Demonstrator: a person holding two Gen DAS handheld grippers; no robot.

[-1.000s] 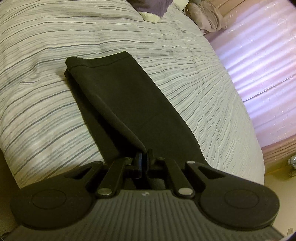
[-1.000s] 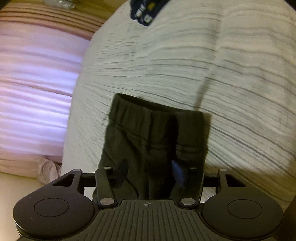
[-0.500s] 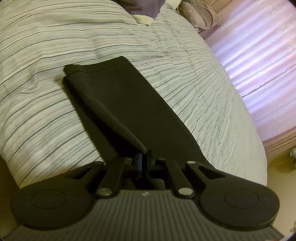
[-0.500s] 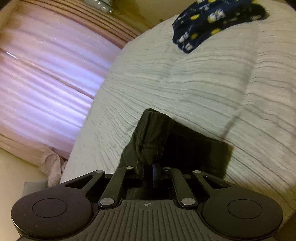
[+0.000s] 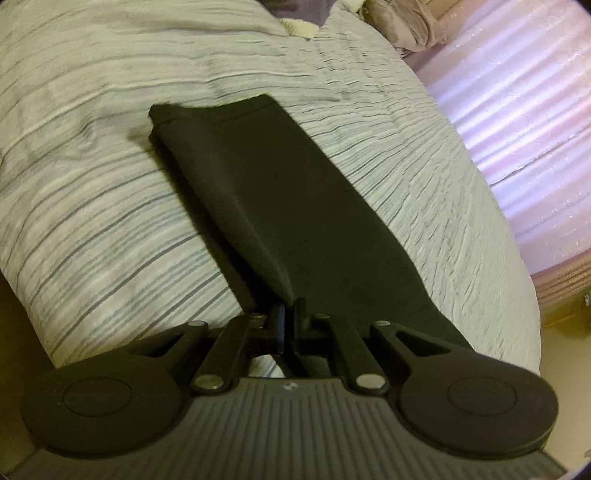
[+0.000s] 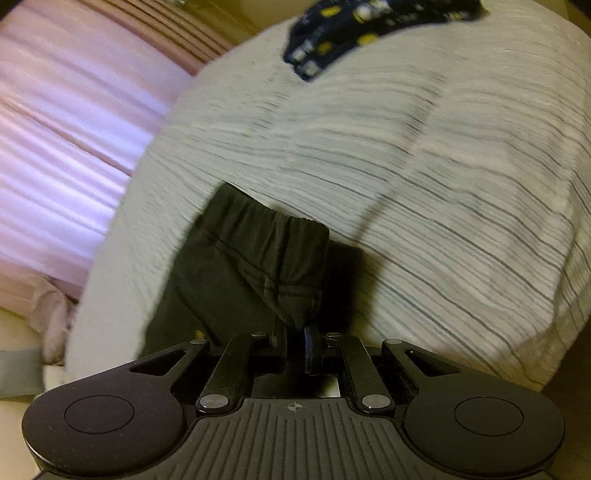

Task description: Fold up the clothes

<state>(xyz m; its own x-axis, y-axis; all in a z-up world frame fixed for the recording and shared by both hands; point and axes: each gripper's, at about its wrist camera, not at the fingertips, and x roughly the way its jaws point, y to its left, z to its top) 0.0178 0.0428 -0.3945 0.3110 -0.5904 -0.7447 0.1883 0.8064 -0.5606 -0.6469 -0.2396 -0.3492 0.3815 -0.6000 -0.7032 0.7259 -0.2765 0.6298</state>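
You have the black trousers (image 5: 295,206) stretched along the striped bedspread (image 5: 92,221), and both of your grippers are clamped on them at one time, which is why the cloth lies taut rather than rumpled. Your left gripper (image 5: 290,314) has its fingers pressed together on a pinch of fabric at the near end of the leg; from there the leg runs away from you, doubled lengthwise so one long crease shows, and its hem lies flat on the bed at the far end. Your right gripper (image 6: 295,332) is likewise closed on a bunch of cloth just below the gathered waistband (image 6: 266,221), which rests on the bedspread (image 6: 443,184) close to the edge of the bed. Holding the two ends apart like this keeps the layers lined up and lets you carry one end over toward the other without the leg sliding out of line. How many folds are already in the trousers cannot be told from here; only the lengthwise doubling is plain. A patterned dark garment (image 6: 369,29) lies well apart near the far side of the bed, out of your way.
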